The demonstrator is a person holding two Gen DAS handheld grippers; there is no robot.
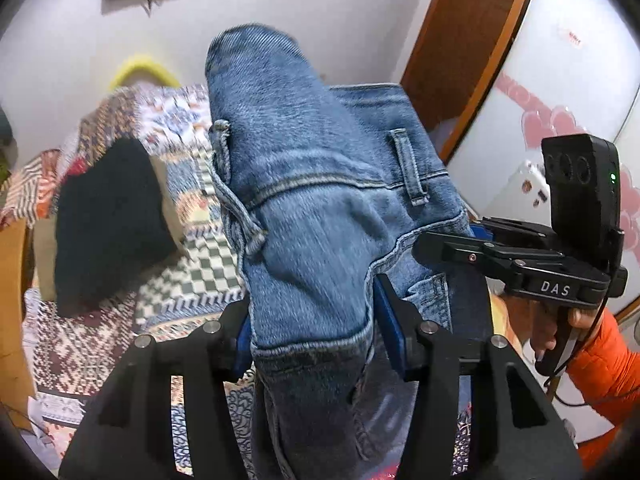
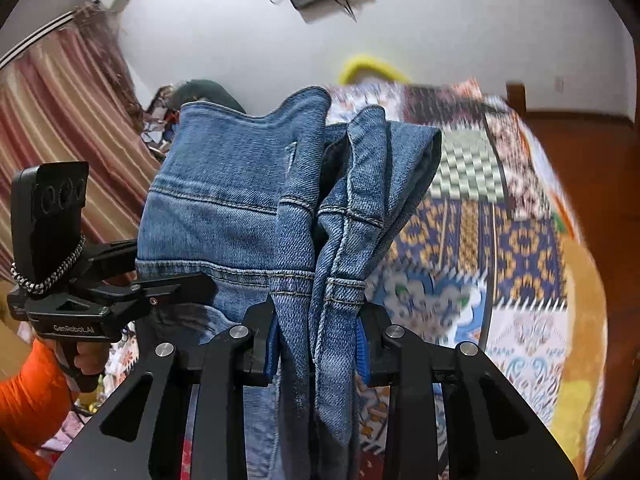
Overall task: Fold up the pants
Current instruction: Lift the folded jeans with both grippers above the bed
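Soft, even indoor light, no harsh glare. Beyond the left gripper (image 1: 312,320) the jeans (image 1: 304,184) smear with motion blur, and the patterned bedspread (image 1: 188,280) streaks too. Past the right gripper (image 2: 316,344) the bedspread blurs toward the right. Both fisheye views bow walls and darken at the corners.

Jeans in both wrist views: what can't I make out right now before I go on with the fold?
- Legs of the jeans: cut off at the bottom edge in both views, behind the gripper bodies.
- Left gripper pads: mostly covered by denim.
- Bed cover: motion-blurred in both views; jeans block its middle.
- Dark bundle on the bed: blurred, unidentifiable.
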